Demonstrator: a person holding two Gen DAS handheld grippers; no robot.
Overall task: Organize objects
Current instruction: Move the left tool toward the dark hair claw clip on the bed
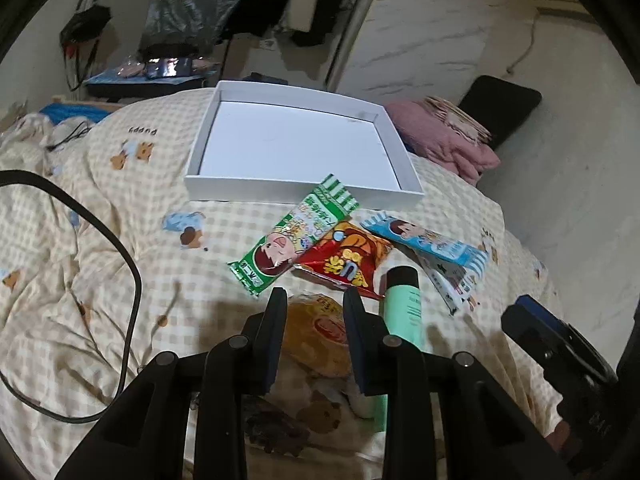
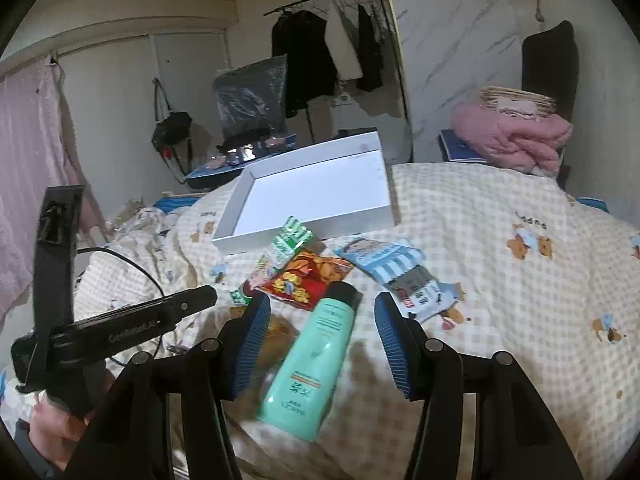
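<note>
An empty white box lies on the checked bedspread; it also shows in the right wrist view. In front of it lie a green snack pack, a red snack pack and a blue snack pack. My left gripper is open, its jaws on either side of a yellow wrapped bun, not closed on it. My right gripper is open around a mint-green tube with a black cap, which lies on the bed between the fingers.
A black cable loops over the bedspread at the left. A pink folded blanket sits at the far right. Clothes hang on a rail behind the bed. The left gripper's body shows at the left of the right wrist view.
</note>
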